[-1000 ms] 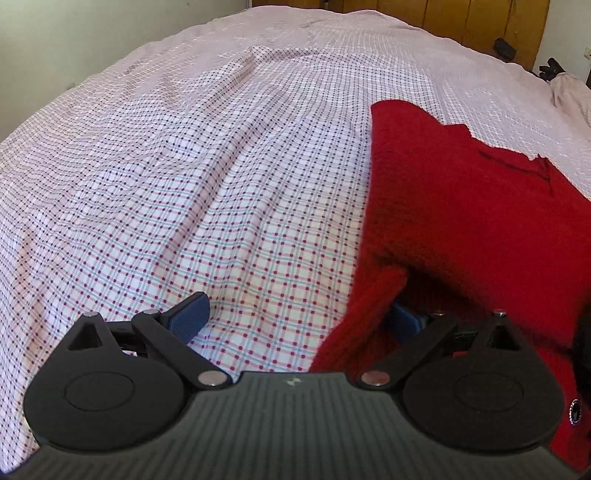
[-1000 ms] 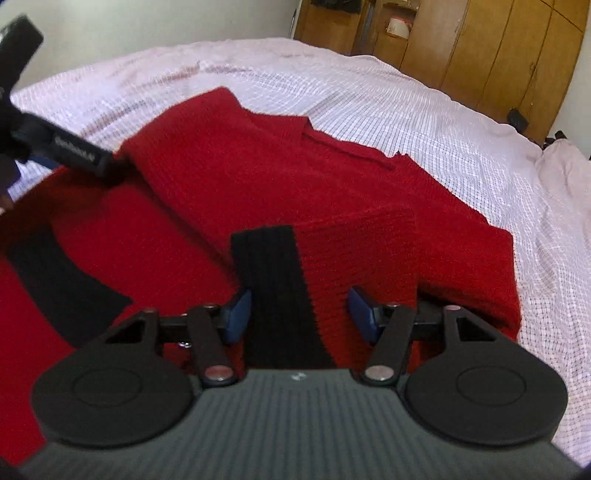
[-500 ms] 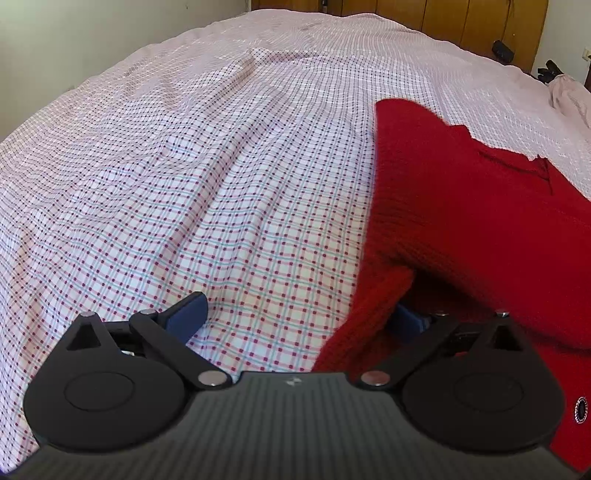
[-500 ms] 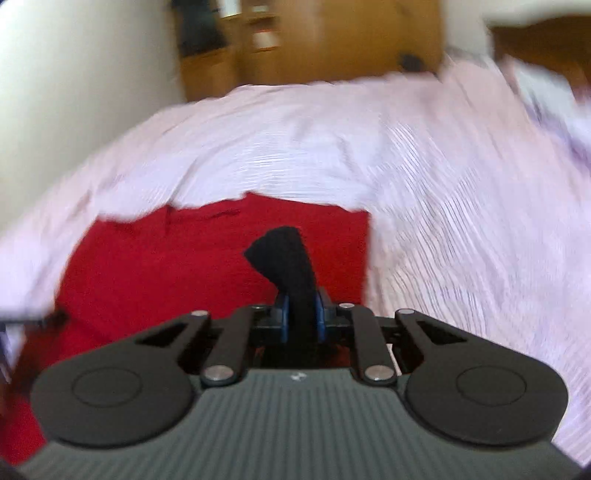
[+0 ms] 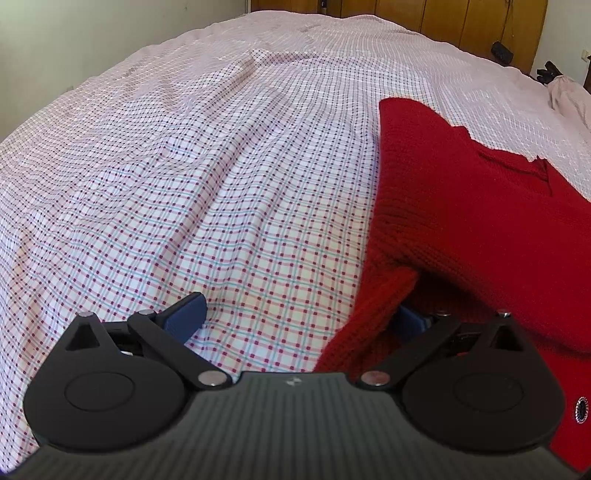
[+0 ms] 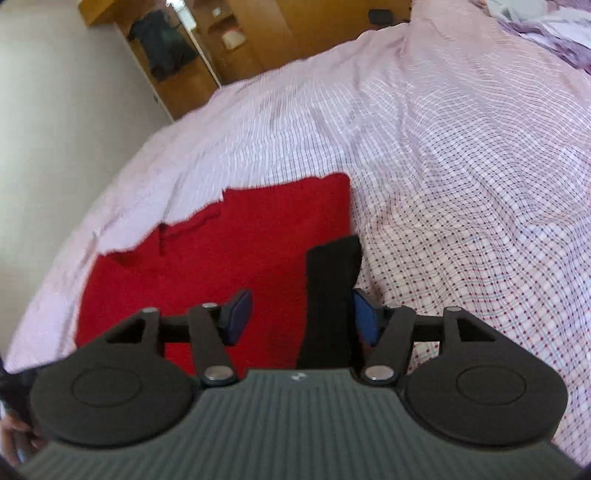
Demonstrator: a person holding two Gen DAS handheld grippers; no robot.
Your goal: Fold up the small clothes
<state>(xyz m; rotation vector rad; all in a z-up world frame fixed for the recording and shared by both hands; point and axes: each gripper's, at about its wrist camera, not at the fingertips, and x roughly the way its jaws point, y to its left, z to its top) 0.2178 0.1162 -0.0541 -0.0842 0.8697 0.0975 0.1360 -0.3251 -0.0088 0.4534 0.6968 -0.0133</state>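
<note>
Sweater: my red knit sweater [image 5: 480, 206] lies on the checked bedsheet [image 5: 221, 184].
Left tongs [image 5: 295, 317]: wide apart, right finger tucked under a sleeve fold.
Right tongs [image 6: 301, 314]: spread, black cuff [image 6: 328, 288] loose against right pad.

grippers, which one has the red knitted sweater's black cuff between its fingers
The right gripper: the black cuff stands between its spread fingers. The left gripper spans checked bedsheet and a red fold.

From the left wrist we look low and close along the checked bedsheet [image 5: 207, 206] toward a wooden wardrobe [image 5: 443, 18] at 12 o'clock; from the right wrist, higher, steeply downward. Both views share the red sweater [image 5: 480, 221] [image 6: 236, 243] (at 3 o'clock in the left view).
</note>
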